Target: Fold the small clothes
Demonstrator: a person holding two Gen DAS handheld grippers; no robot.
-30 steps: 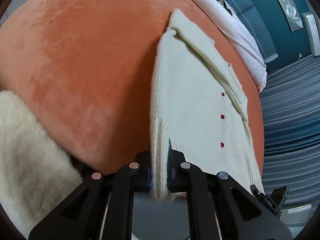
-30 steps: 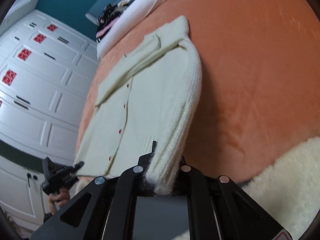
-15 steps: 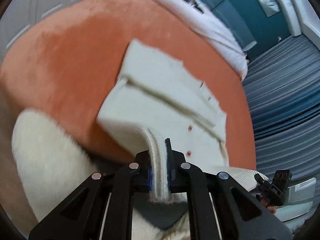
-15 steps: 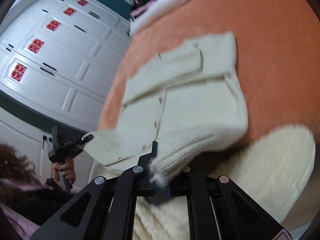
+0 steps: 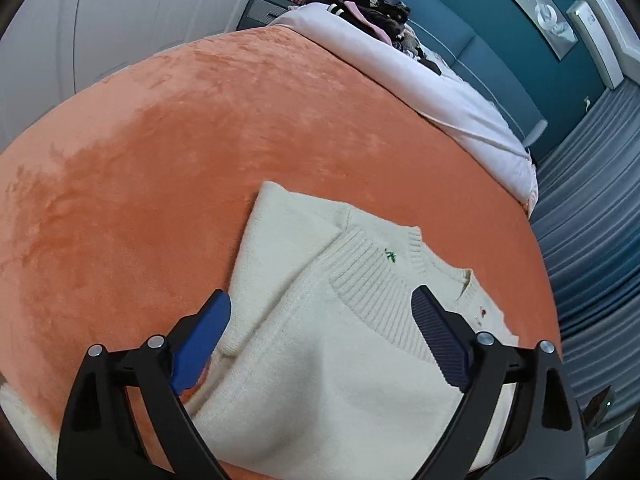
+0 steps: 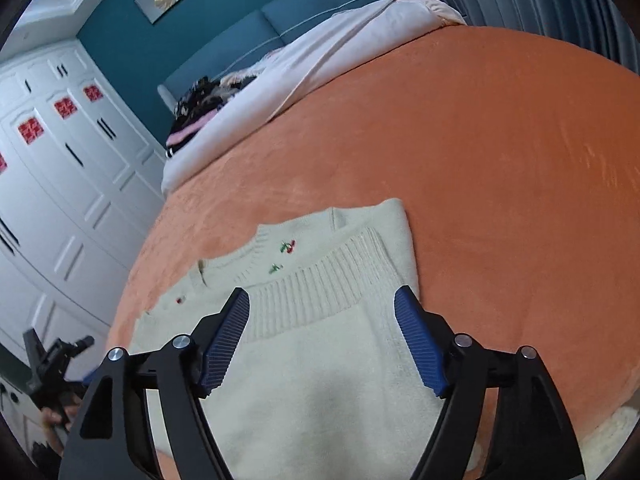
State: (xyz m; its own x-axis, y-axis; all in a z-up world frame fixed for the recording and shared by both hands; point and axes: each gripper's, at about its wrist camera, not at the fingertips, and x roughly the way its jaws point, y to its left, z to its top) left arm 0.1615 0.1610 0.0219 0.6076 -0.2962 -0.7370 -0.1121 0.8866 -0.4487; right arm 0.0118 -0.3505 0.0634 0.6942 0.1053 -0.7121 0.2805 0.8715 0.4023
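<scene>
A cream knit cardigan (image 5: 320, 340) lies folded in half on the orange blanket (image 5: 200, 120), its ribbed hem laid over the top half near the collar. It also shows in the right wrist view (image 6: 320, 360), with small cherry embroidery beside the hem. My left gripper (image 5: 320, 312) is open and empty, its jaws spread just above the folded cardigan. My right gripper (image 6: 320, 308) is open and empty too, above the same cardigan. The other gripper (image 6: 56, 356) shows at the far left of the right wrist view.
A white duvet (image 5: 420, 84) with a heap of dark clothes (image 5: 376, 12) lies at the head of the bed. White wardrobe doors (image 6: 60, 160) stand to one side, grey curtains (image 5: 592, 240) to the other. A fluffy cream rug (image 6: 616, 424) lies below the bed edge.
Both grippers carried the cardigan's hem forward over its upper half, then opened and let go. The cardigan now lies folded in half.
</scene>
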